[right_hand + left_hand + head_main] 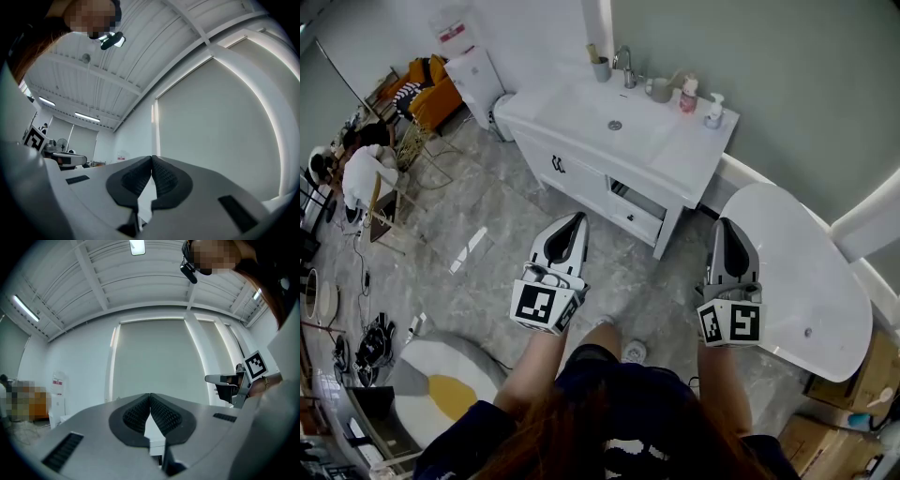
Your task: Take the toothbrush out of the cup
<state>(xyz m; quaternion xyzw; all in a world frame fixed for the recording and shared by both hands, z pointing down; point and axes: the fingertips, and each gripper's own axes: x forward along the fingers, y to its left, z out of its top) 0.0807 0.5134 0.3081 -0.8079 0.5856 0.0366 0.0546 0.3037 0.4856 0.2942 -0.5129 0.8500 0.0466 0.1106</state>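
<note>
A grey cup with a toothbrush standing in it sits at the back left of the white vanity top, left of the faucet. A second cup stands right of the faucet. My left gripper is held well in front of the vanity, over the floor, shut with nothing in it. My right gripper is level with it on the right, also shut and empty. In the left gripper view the left gripper faces a plain wall, and in the right gripper view the right gripper does too; neither view shows the cup.
Two bottles stand at the vanity's right end, and a vanity drawer is slightly open. A white bathtub curves along the right. A water dispenser, chairs and a seated person are at the left; a round rug lies lower left.
</note>
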